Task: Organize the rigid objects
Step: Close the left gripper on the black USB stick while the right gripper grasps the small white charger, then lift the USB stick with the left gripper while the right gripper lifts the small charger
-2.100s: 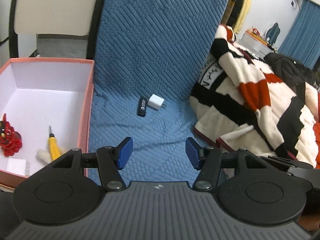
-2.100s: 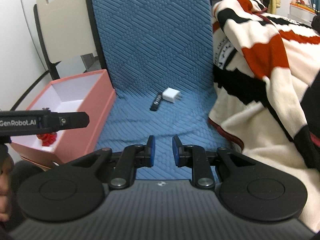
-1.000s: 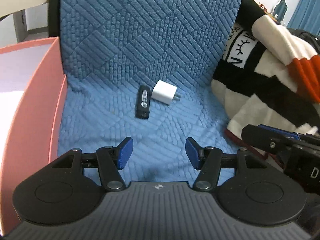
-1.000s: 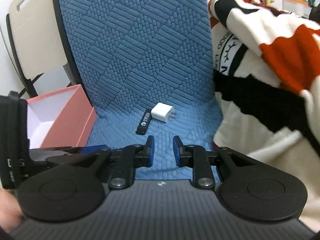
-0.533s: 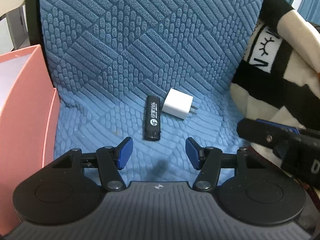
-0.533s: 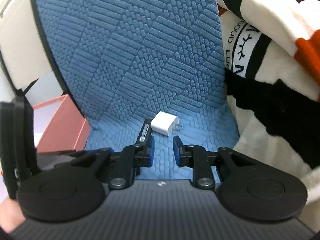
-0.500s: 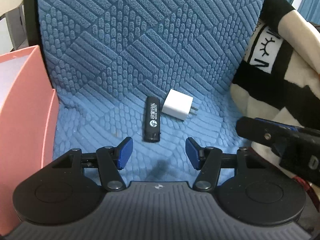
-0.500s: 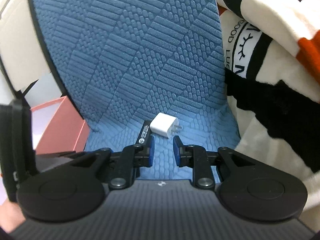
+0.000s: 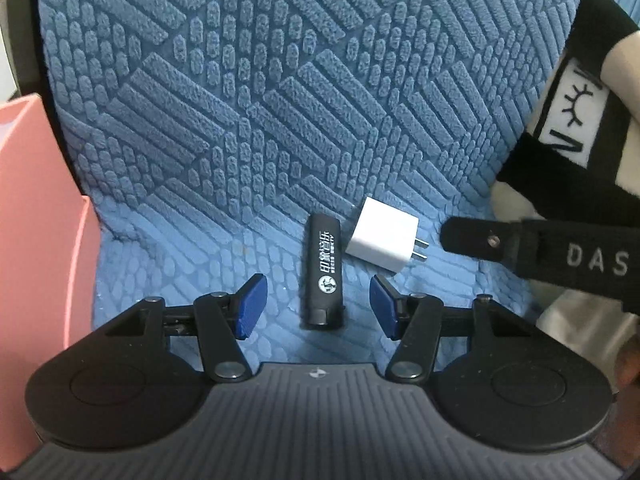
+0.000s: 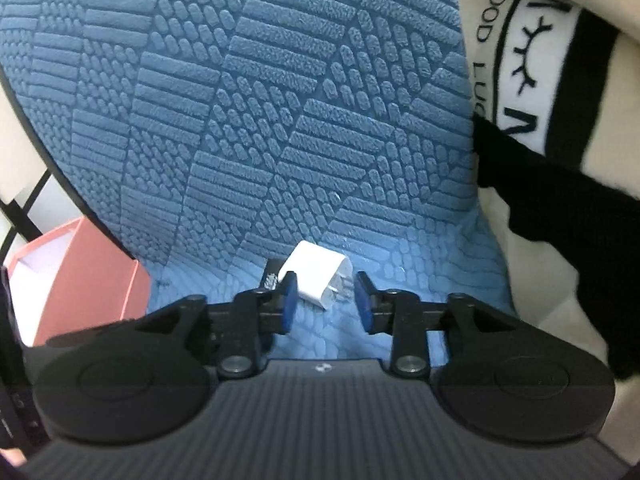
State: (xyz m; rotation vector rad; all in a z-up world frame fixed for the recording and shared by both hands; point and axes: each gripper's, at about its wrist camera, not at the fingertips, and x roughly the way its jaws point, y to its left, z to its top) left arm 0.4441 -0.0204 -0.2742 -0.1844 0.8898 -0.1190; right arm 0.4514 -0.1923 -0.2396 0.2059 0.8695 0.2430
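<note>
A black lighter (image 9: pixel 325 276) with white print lies lengthwise on the blue textured seat cover (image 9: pixel 280 120). My left gripper (image 9: pixel 318 304) is open, its blue pads either side of the lighter's near end without touching it. Just right of the lighter rests a white plug adapter (image 9: pixel 382 239), prongs pointing right. In the right wrist view the adapter (image 10: pixel 316 276) sits between my right gripper's (image 10: pixel 323 299) blue pads. Those jaws are opening and do not press on it. The lighter (image 10: pixel 271 274) is mostly hidden behind the left finger.
A pink box (image 9: pixel 36 240) stands at the left edge of the seat; it also shows in the right wrist view as the pink box (image 10: pixel 80 276). A black, white and cream blanket (image 9: pixel 580 120) is piled on the right. The right gripper's finger (image 9: pixel 540 252) reaches in from the right.
Both grippers have moved forward and down toward the lighter and the adapter, which now appear larger and closer. The right gripper's jaws have spread apart from nearly shut.
</note>
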